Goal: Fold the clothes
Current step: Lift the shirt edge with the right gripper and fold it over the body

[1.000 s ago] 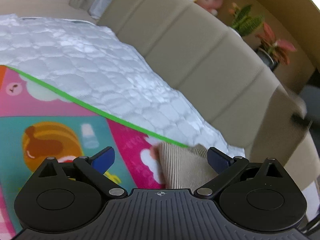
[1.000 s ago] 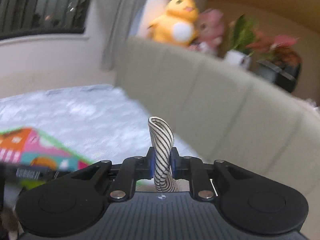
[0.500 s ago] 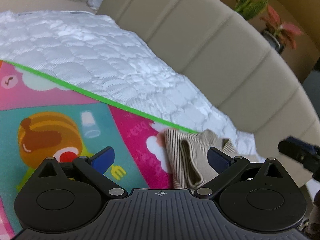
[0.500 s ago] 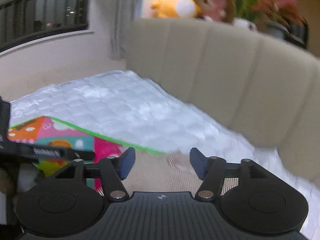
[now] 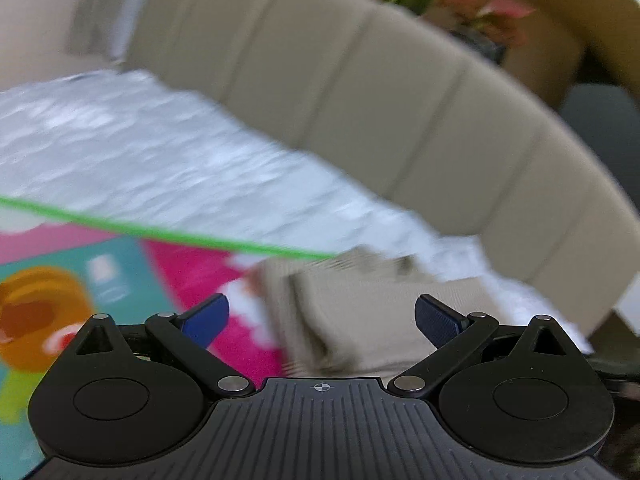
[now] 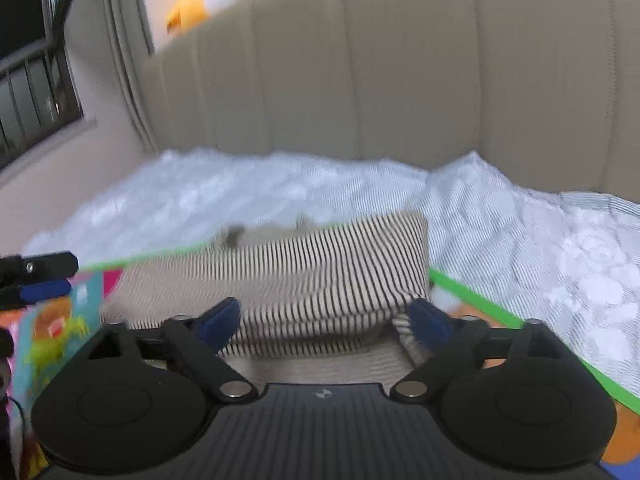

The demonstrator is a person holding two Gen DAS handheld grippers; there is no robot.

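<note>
I see both tongs spread wide, gripping nothing: right tongs (image 6: 324, 318), left tongs (image 5: 322, 318). Just past them the folded striped garment (image 6: 304, 276) lies on the corner of the colourful play mat (image 5: 120, 276), over the white quilted bed cover (image 6: 520, 232). Beige headboard (image 6: 400, 60) behind; views blurred.

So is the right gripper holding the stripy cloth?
No, the right gripper is open, and the stripy cloth lies loose on the mat.
</note>
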